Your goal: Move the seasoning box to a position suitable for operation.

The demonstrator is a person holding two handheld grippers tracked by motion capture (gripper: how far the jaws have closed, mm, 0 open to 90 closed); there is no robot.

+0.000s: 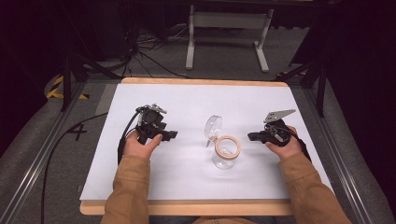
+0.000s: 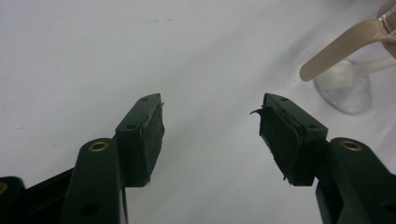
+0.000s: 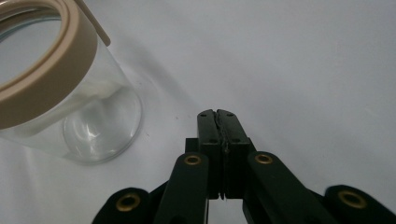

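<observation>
A clear glass jar (image 1: 226, 153) with a tan ring around its mouth stands upright near the middle of the white table sheet (image 1: 187, 177). Its clear hinged lid (image 1: 213, 126) is swung open behind it. My left gripper (image 1: 171, 135) lies to the jar's left, pointing toward it, and is open with nothing between its jaws (image 2: 210, 114). The jar's base (image 2: 346, 91) shows at the far right of the left gripper view. My right gripper (image 1: 251, 136) rests just right of the jar, shut on nothing (image 3: 218, 116). The jar (image 3: 74, 116) stands close on the left in the right gripper view.
The white sheet lies on a wooden board (image 1: 201, 82) whose edges show at front and back. Metal rails (image 1: 32, 168) run along both sides. Beyond the table are a white stand (image 1: 228, 28) and loose cables (image 1: 140, 46) on the floor.
</observation>
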